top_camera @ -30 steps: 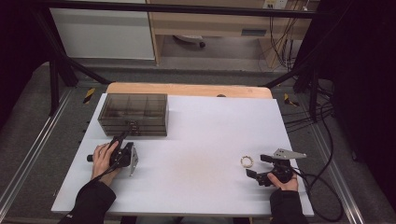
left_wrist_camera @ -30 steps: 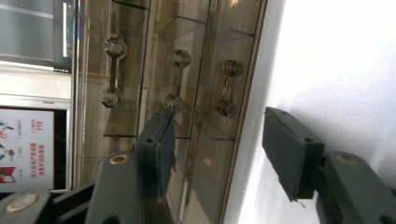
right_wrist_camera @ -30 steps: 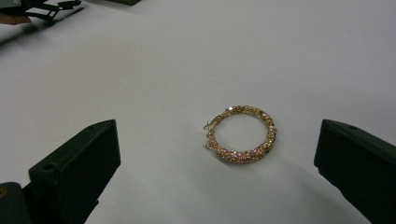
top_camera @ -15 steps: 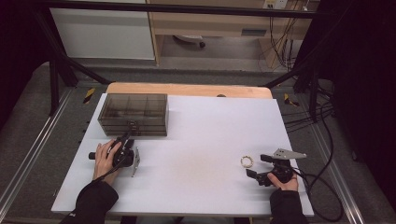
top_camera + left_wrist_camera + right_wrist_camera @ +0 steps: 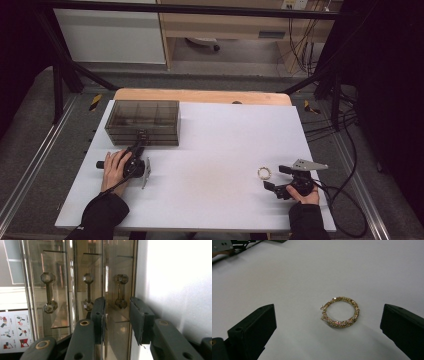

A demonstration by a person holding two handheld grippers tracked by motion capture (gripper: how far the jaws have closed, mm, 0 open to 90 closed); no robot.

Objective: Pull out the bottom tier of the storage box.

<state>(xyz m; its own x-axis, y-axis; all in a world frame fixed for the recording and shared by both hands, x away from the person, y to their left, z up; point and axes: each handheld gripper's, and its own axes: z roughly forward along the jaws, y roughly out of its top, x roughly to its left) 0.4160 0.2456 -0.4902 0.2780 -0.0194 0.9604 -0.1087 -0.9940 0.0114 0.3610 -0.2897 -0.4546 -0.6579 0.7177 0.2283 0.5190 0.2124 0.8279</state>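
A smoky see-through drawer box [image 5: 142, 120] stands at the back left of the white table [image 5: 215, 150]. My left gripper [image 5: 139, 146] is at its front. In the left gripper view its jaws [image 5: 117, 312] have just been closing. They flank the lower end of one drawer handle [image 5: 121, 280], and a small gap still shows on both sides. A gold bracelet [image 5: 264, 173] lies on the table at the right. My right gripper [image 5: 274, 178] rests just behind it, open wide, and the bracelet [image 5: 340, 323] lies flat ahead between its jaws, untouched.
Two more drawer handles [image 5: 48, 292] show beside the flanked one. A wooden strip [image 5: 200, 95] borders the table's far edge. Black frame posts [image 5: 57, 75] stand at the back corners. Cables [image 5: 345, 165] trail off the right side.
My left hand has edged slightly toward the drawer box front. The right hand and the bracelet have stayed put.
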